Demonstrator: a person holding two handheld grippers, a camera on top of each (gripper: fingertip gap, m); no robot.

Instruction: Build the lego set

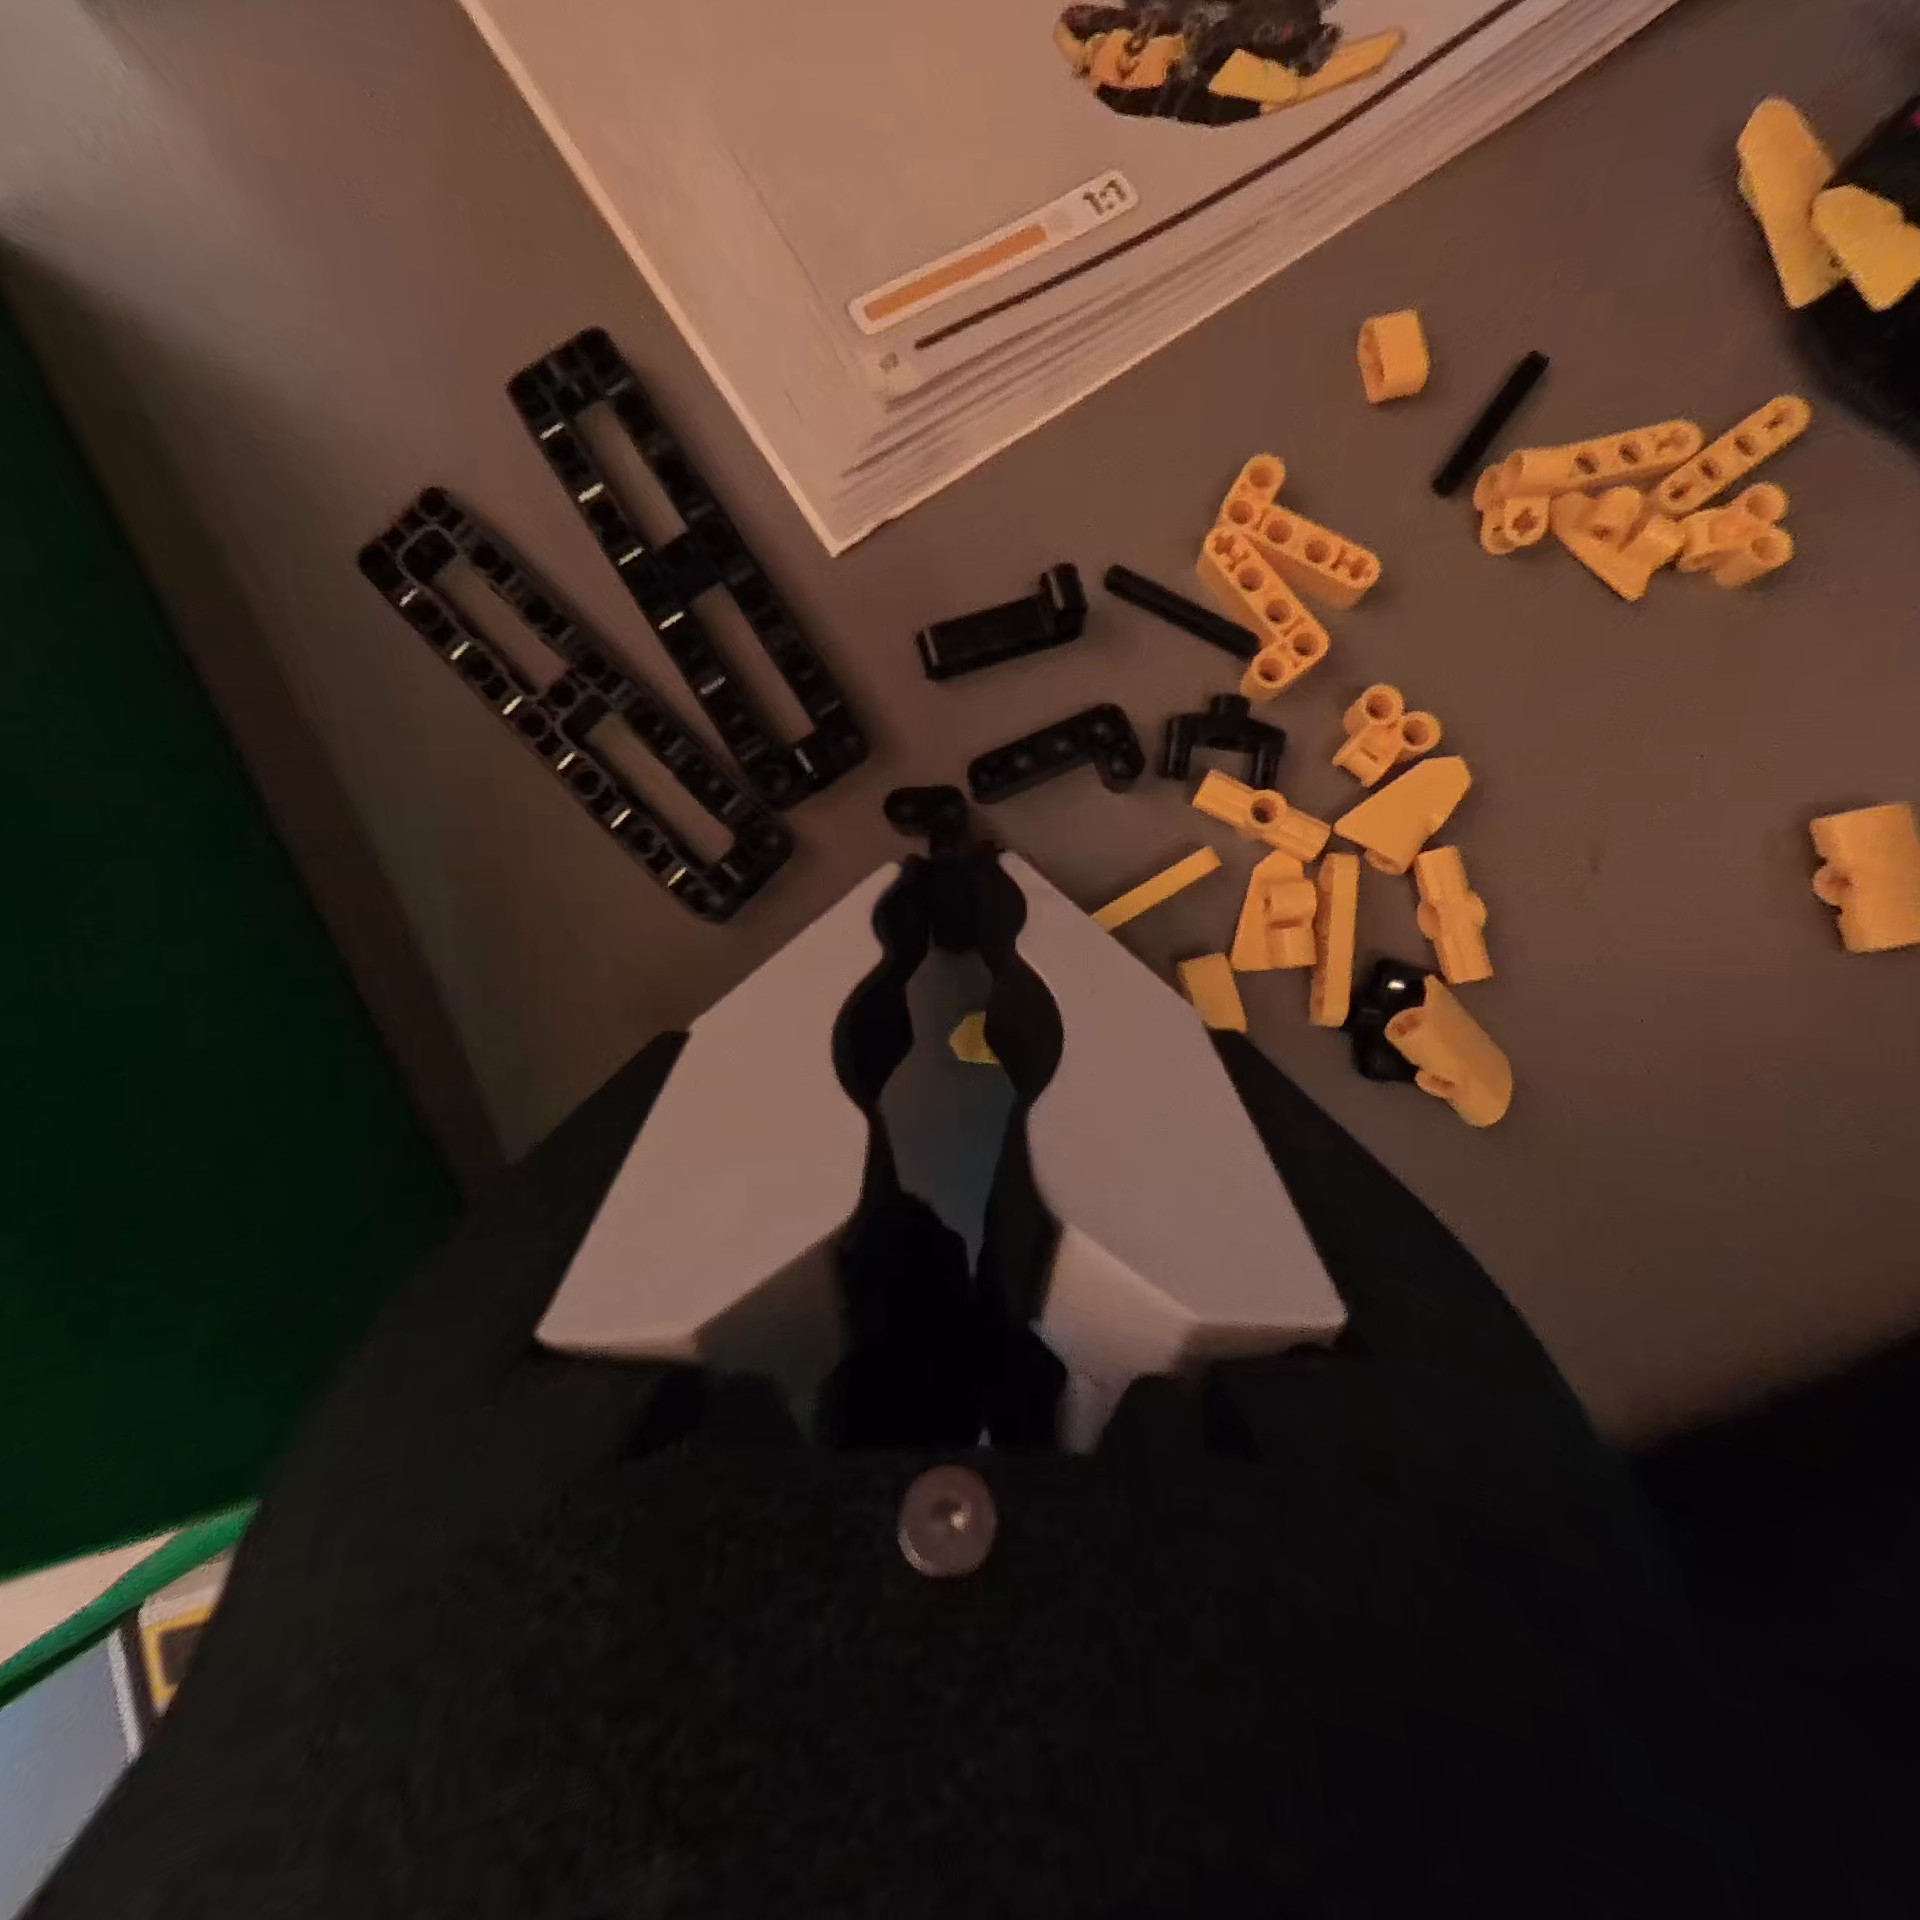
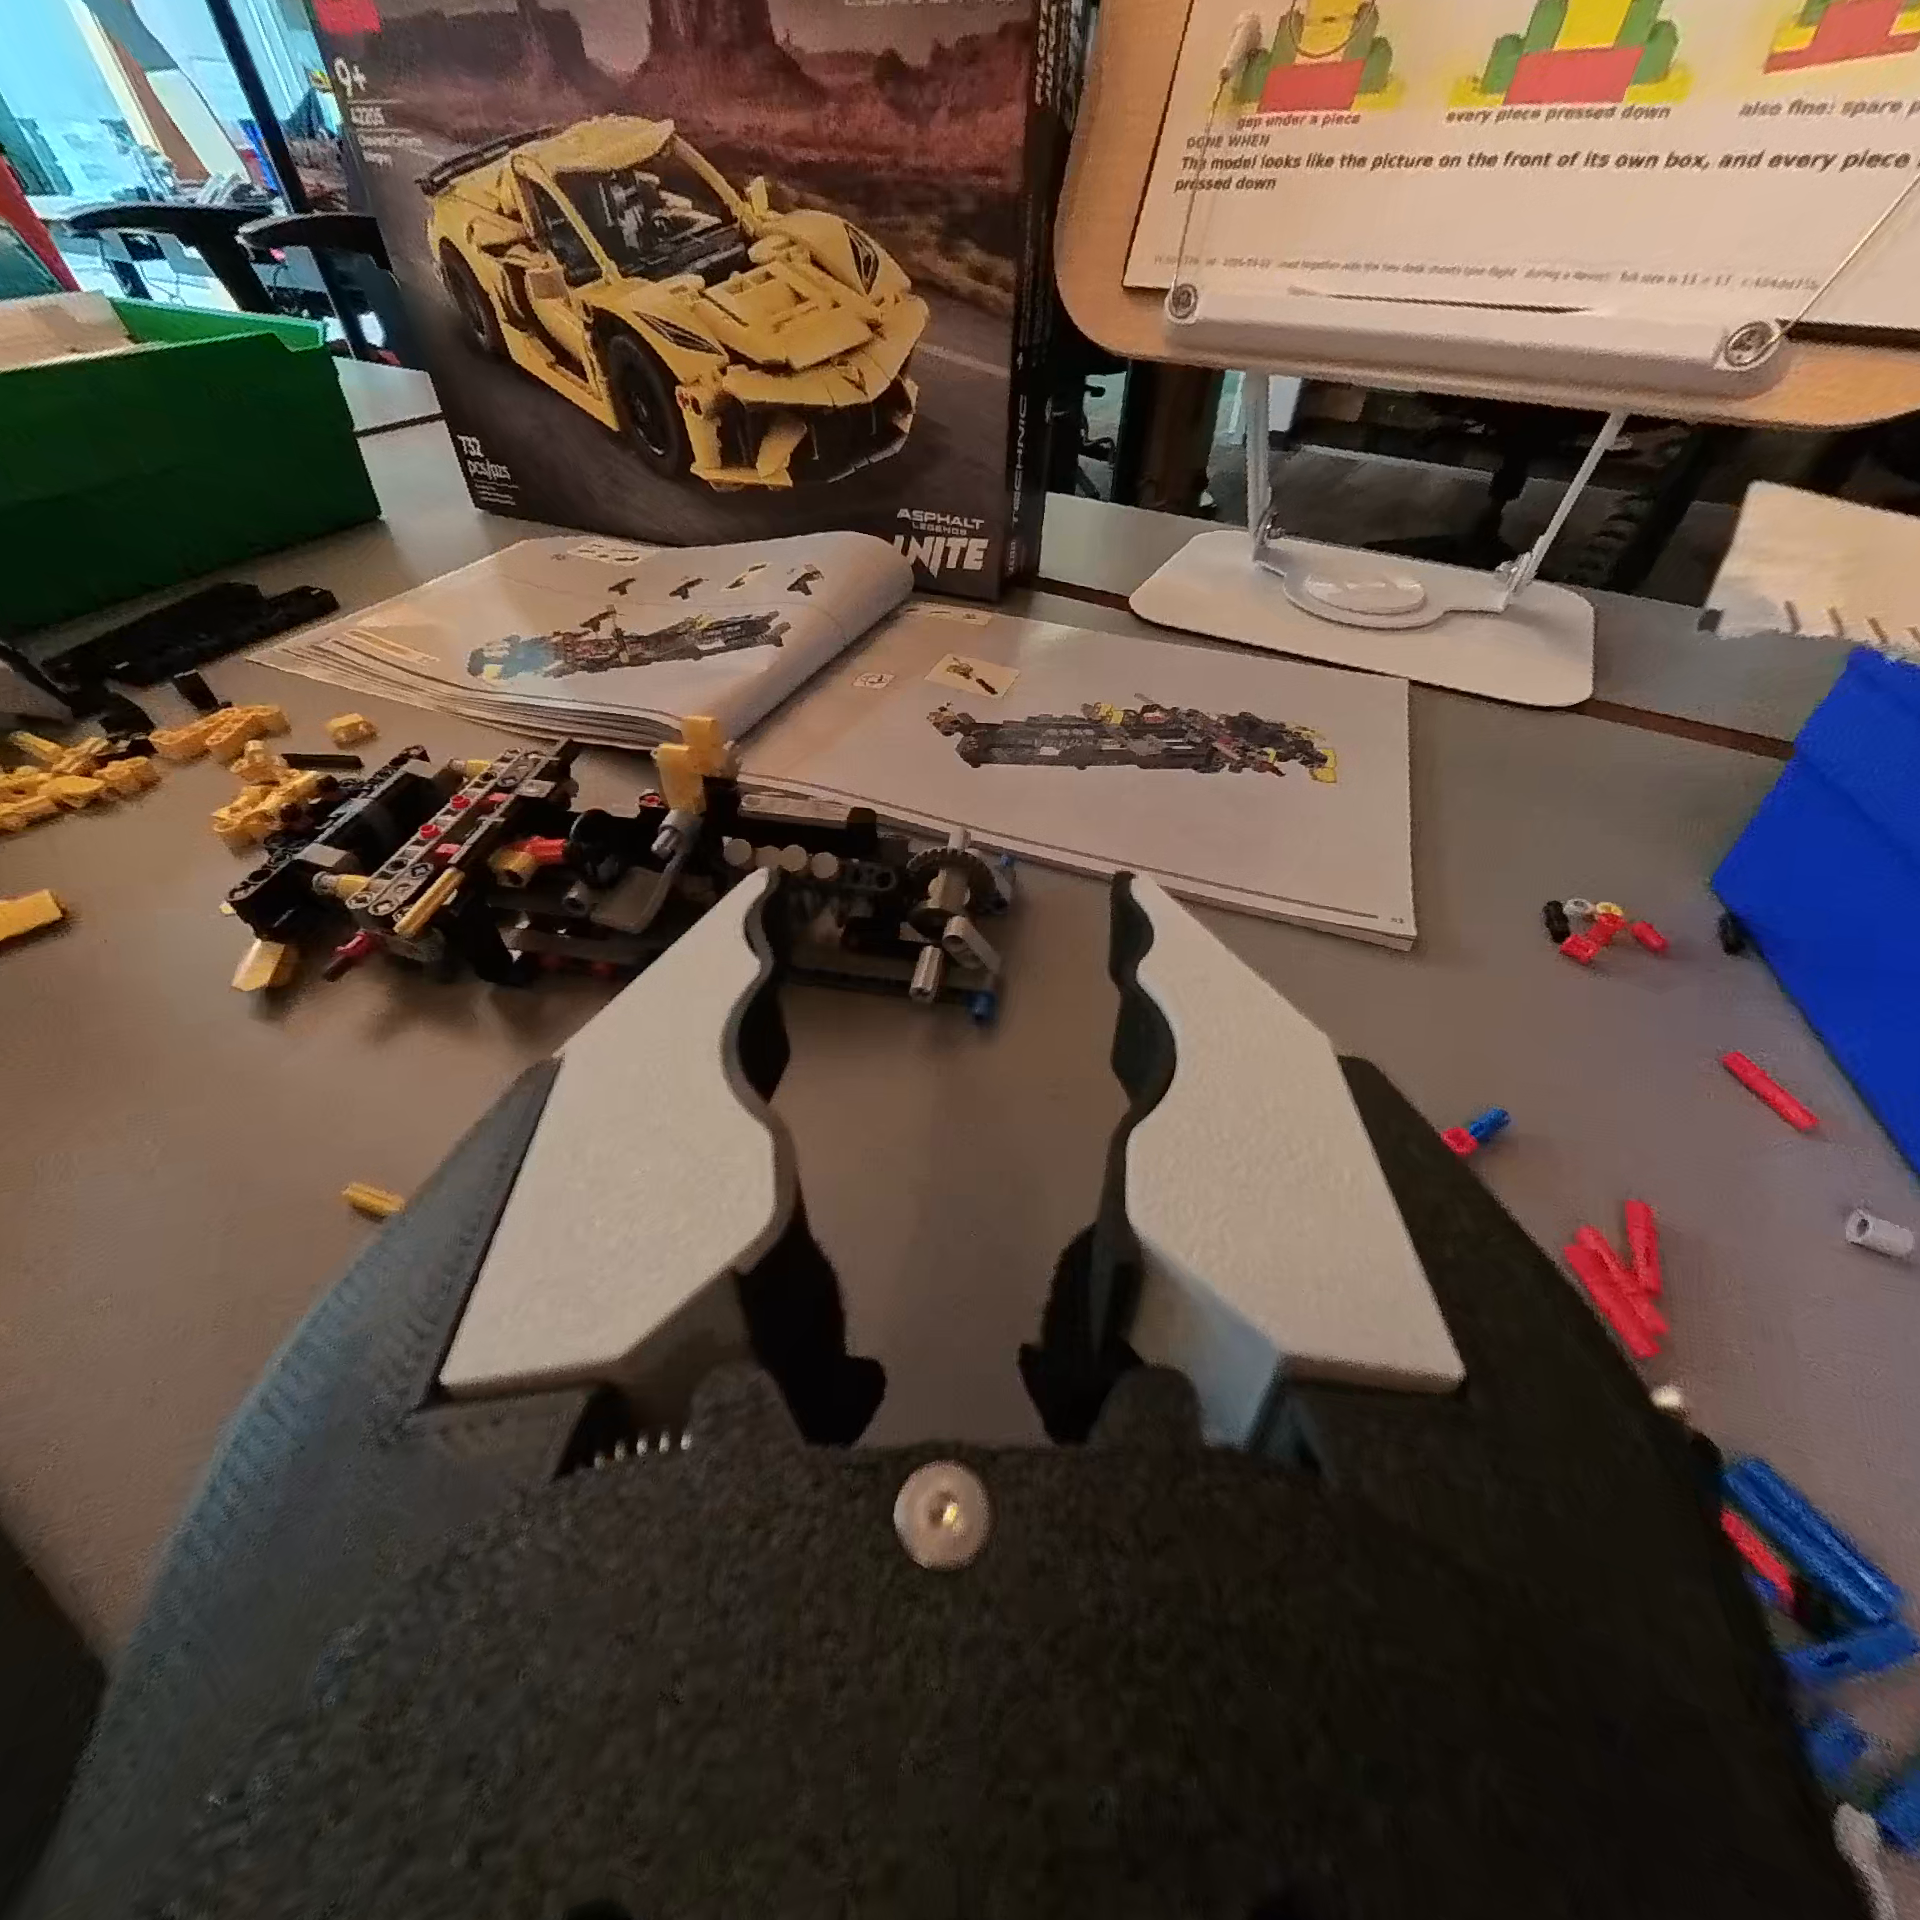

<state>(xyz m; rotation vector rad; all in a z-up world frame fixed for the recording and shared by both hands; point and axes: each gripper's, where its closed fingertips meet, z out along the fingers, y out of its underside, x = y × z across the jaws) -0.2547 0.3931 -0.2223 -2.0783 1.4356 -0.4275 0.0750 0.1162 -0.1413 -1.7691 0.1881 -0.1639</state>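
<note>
In the left wrist view my left gripper (image 1: 951,883) is shut on a small black lego connector (image 1: 928,810) that sticks out past the fingertips, just above the grey table. Two long black frame pieces (image 1: 582,707) lie to its left. Loose yellow pieces (image 1: 1351,883) and small black pieces (image 1: 1049,753) lie to its right. In the right wrist view my right gripper (image 2: 940,894) is open and empty. Its left fingertip is just in front of the right end of the partly built black chassis (image 2: 582,873), without touching it.
The open instruction booklet (image 2: 1143,769) lies behind the chassis and also shows in the left wrist view (image 1: 935,208). The set's box (image 2: 707,270) and a sheet on a stand (image 2: 1455,208) are at the back. A green bin (image 2: 156,457) is left, a blue bin (image 2: 1839,883) right, with red pieces (image 2: 1621,1288) nearby. The gap from one gripper's tips to the other's is roughly 45 cm.
</note>
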